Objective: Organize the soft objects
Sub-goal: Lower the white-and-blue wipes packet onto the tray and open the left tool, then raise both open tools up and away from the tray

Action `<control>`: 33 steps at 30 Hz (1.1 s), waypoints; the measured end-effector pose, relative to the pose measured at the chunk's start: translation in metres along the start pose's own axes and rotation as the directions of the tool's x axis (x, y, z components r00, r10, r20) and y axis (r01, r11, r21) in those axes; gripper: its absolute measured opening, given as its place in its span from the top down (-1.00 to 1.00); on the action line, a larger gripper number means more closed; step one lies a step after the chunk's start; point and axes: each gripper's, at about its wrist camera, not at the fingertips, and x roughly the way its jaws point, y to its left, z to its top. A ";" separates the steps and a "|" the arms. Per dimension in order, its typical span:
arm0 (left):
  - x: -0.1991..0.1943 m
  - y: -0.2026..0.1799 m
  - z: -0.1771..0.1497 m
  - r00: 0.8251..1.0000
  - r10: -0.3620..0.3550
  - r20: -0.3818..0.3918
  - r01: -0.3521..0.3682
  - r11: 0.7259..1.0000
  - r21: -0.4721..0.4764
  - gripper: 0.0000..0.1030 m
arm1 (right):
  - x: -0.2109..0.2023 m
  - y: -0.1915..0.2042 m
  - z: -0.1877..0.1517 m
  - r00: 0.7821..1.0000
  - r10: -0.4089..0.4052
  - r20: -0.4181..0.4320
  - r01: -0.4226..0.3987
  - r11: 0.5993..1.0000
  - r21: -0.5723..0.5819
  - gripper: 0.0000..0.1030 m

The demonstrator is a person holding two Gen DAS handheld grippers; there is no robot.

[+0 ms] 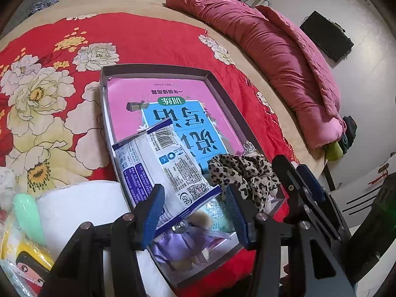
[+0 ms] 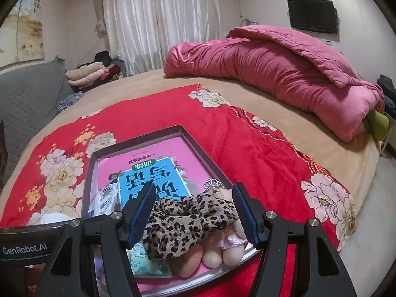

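Your left gripper [image 1: 195, 208] hangs released over the white packet [image 1: 163, 168]; your right gripper [image 2: 195, 212] straddles the leopard scrunchie [image 2: 188, 220], pads apart.

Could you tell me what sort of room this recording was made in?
Most likely a home bedroom: a bed with a red floral blanket and a bundled pink quilt, white curtains behind, and a wall-mounted TV.

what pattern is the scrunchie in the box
Leopard print, tan with black spots. The scrunchie shows best in the right wrist view.
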 end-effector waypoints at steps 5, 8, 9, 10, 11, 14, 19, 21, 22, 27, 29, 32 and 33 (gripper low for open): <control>0.002 -0.004 -0.002 1.000 0.011 -0.002 -0.011 0.999 0.030 -0.02 | -0.002 -0.006 0.000 1.000 -0.008 0.012 0.008 1.000 0.028 -0.29; 0.000 -0.003 -0.002 1.000 0.001 0.004 -0.001 0.999 0.032 -0.02 | -0.005 -0.017 0.000 1.000 -0.022 0.021 0.020 0.997 0.077 -0.41; -0.002 -0.002 -0.003 1.000 -0.009 0.013 0.009 1.000 0.022 -0.02 | -0.005 -0.020 0.001 0.999 -0.026 0.020 0.024 0.995 0.092 -0.41; -0.004 0.000 -0.003 0.999 -0.024 0.021 0.024 1.000 0.010 -0.02 | -0.005 -0.024 0.000 0.999 -0.029 0.018 0.027 0.994 0.109 -0.41; -0.005 0.001 -0.003 0.999 -0.037 0.025 0.037 0.999 -0.002 -0.02 | -0.004 -0.027 0.000 0.999 -0.031 0.016 0.029 0.992 0.122 -0.41; -0.009 0.002 -0.003 0.998 -0.050 0.033 0.051 0.999 -0.009 -0.02 | -0.004 -0.029 0.000 0.999 -0.031 0.012 0.030 0.991 0.131 -0.42; -0.015 -0.003 -0.004 0.998 -0.036 0.047 0.036 0.999 0.008 -0.04 | -0.003 -0.023 0.000 0.999 -0.036 0.008 0.035 0.994 0.101 -0.42; -0.017 -0.006 -0.004 0.998 -0.022 0.053 0.021 1.000 0.022 -0.05 | -0.002 -0.021 0.000 0.999 -0.034 0.004 0.034 0.995 0.098 -0.42; -0.017 -0.007 -0.004 0.998 -0.016 0.055 0.014 1.000 0.028 -0.07 | -0.002 -0.022 0.000 0.999 -0.034 0.004 0.033 0.994 0.101 -0.42; -0.020 -0.011 -0.006 0.998 0.011 0.063 -0.014 0.999 0.050 -0.19 | 0.000 -0.026 0.000 0.999 -0.033 -0.002 0.033 0.992 0.124 -0.43; -0.023 -0.011 -0.006 0.997 0.011 0.071 -0.015 0.999 0.050 -0.19 | -0.002 -0.030 -0.001 1.000 -0.030 0.007 0.028 0.990 0.140 -0.43; -0.025 -0.011 -0.006 0.997 0.010 0.075 -0.014 0.999 0.046 -0.20 | -0.002 -0.035 -0.001 1.000 -0.027 0.008 0.025 0.986 0.163 -0.44; -0.026 -0.011 -0.007 0.997 0.012 0.079 -0.016 0.999 0.047 -0.20 | -0.002 -0.035 -0.001 1.000 -0.027 0.006 0.026 0.986 0.167 -0.44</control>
